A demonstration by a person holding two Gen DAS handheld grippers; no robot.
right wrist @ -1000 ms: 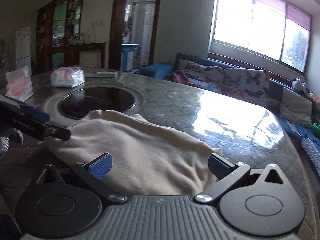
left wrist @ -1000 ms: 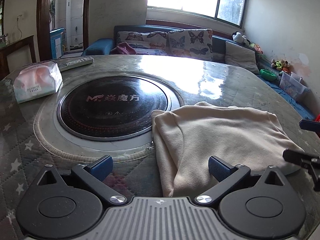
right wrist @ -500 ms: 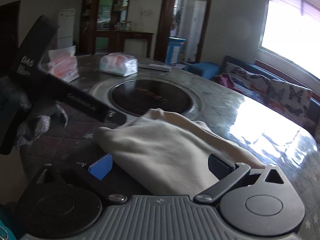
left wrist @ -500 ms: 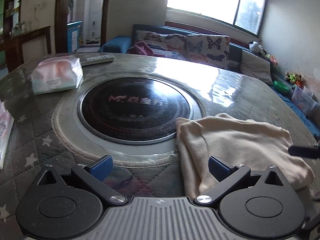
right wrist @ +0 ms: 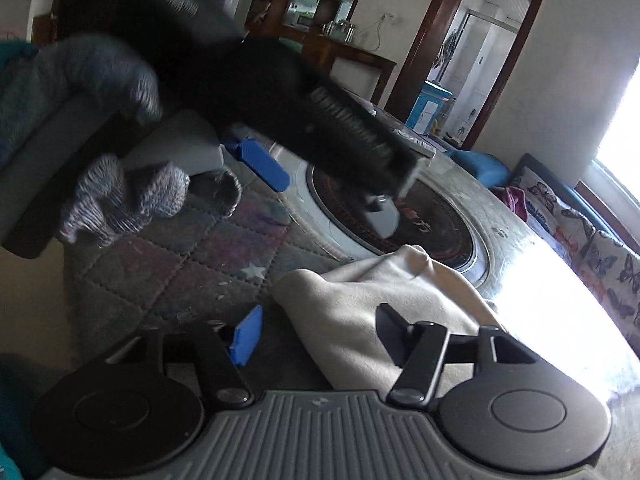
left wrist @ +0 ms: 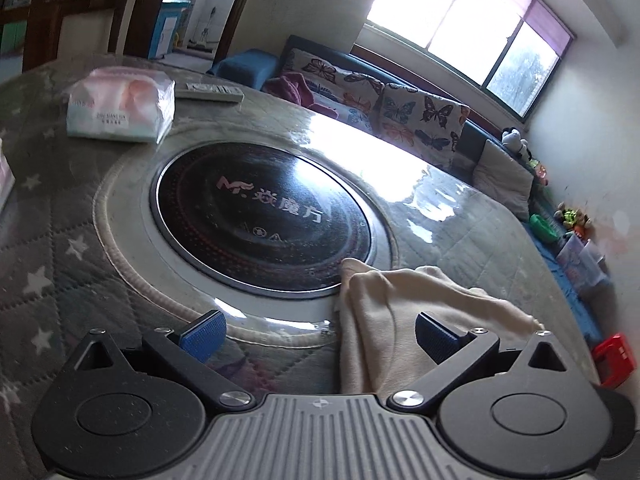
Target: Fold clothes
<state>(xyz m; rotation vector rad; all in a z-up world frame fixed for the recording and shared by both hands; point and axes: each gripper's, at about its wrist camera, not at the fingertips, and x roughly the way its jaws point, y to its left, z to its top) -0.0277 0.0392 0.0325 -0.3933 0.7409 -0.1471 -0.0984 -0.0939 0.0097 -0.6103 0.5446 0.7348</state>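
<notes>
A cream cloth (left wrist: pixel 424 304) lies bunched in folds on the quilted table, its edge touching the rim of the black round cooktop (left wrist: pixel 260 216). My left gripper (left wrist: pixel 320 330) is open above the table; its right finger hangs over the cloth and nothing is held. In the right wrist view the same cloth (right wrist: pixel 380 288) lies under and between the spread fingers of my open right gripper (right wrist: pixel 320 330). Beyond it, the left gripper (right wrist: pixel 320 192) hovers blurred over the cooktop, held by a grey gloved hand (right wrist: pixel 120 196).
A tissue pack (left wrist: pixel 120 108) and a remote (left wrist: pixel 210 91) sit at the table's far left. A sofa with butterfly cushions (left wrist: pixel 400 108) runs behind the table. A red object (left wrist: pixel 614 358) lies off the table's right edge. A doorway (right wrist: pixel 472 48) shows behind.
The left gripper has drawn back to the left and tilted, leaving the cloth at its right. The right gripper swung left, so the left tool and gloved hand now loom close.
</notes>
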